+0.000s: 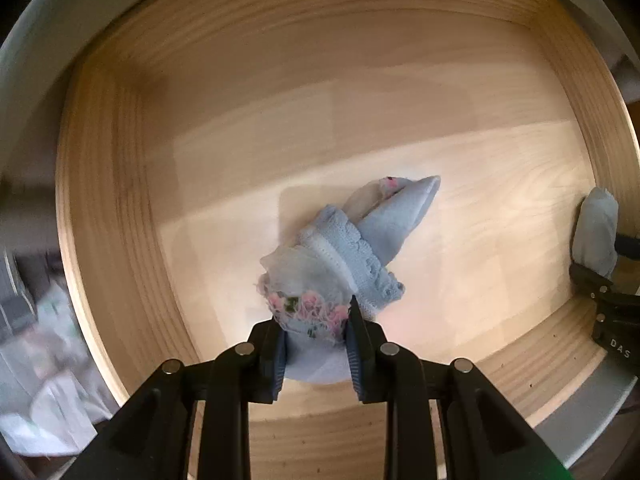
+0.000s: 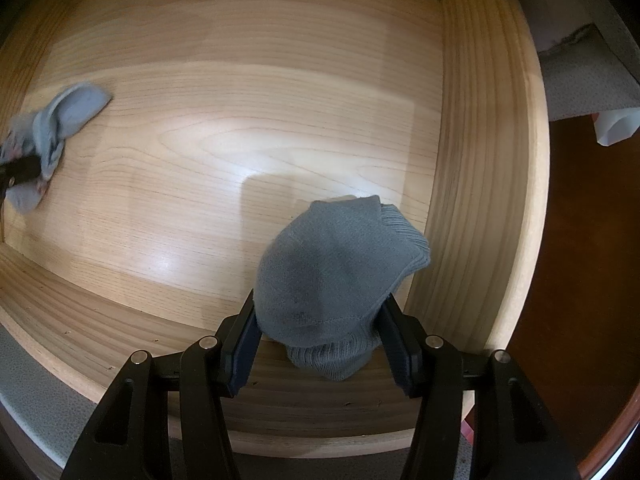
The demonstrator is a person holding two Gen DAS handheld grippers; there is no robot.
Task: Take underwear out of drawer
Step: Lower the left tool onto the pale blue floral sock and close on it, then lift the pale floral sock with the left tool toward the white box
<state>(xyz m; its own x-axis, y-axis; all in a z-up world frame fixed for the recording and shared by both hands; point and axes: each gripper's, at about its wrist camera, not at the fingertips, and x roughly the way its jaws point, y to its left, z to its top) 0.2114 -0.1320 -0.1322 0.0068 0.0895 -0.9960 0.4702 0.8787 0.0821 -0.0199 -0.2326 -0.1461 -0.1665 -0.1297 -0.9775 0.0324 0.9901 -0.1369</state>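
Observation:
A light blue pair of underwear (image 1: 340, 248) with lace bands and a pink floral trim lies bunched on the floor of an open wooden drawer (image 1: 440, 120). My left gripper (image 1: 314, 320) points straight down and is shut on the floral end. The right wrist view shows the same underwear (image 2: 68, 116) at far left, blurred, with a black finger of the left gripper (image 2: 20, 168) on it. My right gripper (image 2: 320, 304) is shut on a grey knitted garment (image 2: 336, 264) near the drawer's right wall (image 2: 480, 160). That garment (image 1: 594, 232) also shows at the left view's right edge.
Wooden walls enclose the drawer on all sides. A grey textured surface (image 2: 24, 392) runs along the front rim. Beyond the right wall is dark brown flooring (image 2: 580, 240). Blurred white and pale clutter (image 1: 40, 380) lies outside the drawer's left wall.

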